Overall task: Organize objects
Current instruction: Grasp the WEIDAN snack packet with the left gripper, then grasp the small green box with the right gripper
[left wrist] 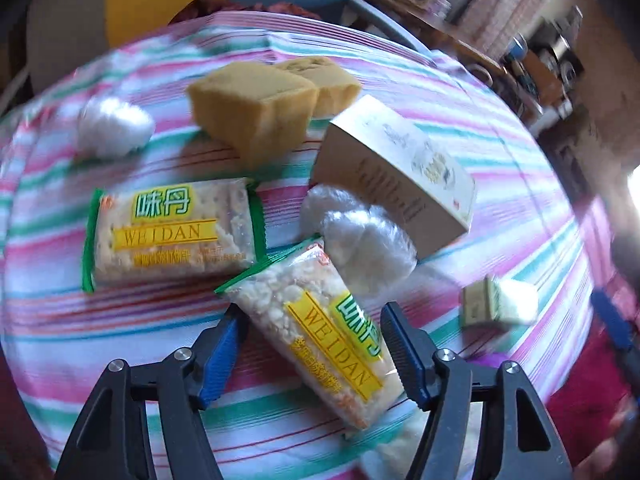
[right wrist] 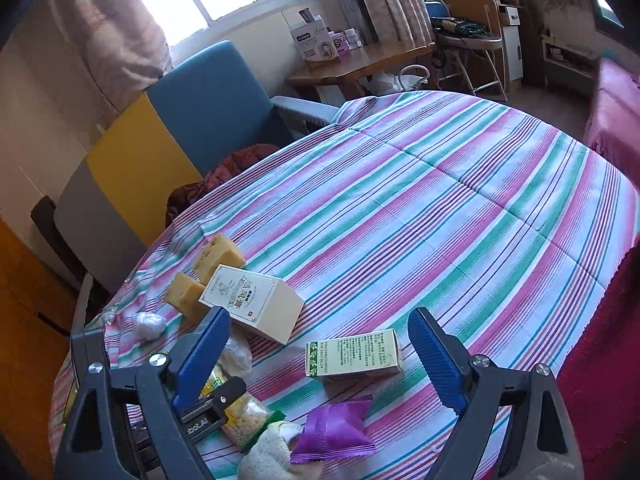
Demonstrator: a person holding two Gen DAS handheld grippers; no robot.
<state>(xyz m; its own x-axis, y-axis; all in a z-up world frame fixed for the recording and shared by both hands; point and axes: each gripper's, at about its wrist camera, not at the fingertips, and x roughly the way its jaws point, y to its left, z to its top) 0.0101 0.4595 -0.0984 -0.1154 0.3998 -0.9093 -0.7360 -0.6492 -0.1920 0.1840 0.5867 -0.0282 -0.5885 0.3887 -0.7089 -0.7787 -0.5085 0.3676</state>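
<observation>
Left gripper (left wrist: pixel 312 356) is seen poised over a Weidan cracker packet (left wrist: pixel 324 344) lying diagonally on the striped cloth (left wrist: pixel 500 184); the packet lies between the blue pads (left wrist: pixel 222 354), which stand apart and are not pressed on it. A second cracker packet (left wrist: pixel 172 232) lies just beyond to the left, and a white plastic-wrapped bundle (left wrist: pixel 360 240) rests against the nearer packet's far end, beside a cream box (left wrist: pixel 400 168). Two yellow sponges (left wrist: pixel 256 108) sit further back. Right gripper (right wrist: pixel 320 360) is held wide, nothing clasped; a small green-and-white box (right wrist: pixel 354 354) lies on the cloth between its fingers, and a purple packet (right wrist: pixel 334 430) lies nearer the camera.
</observation>
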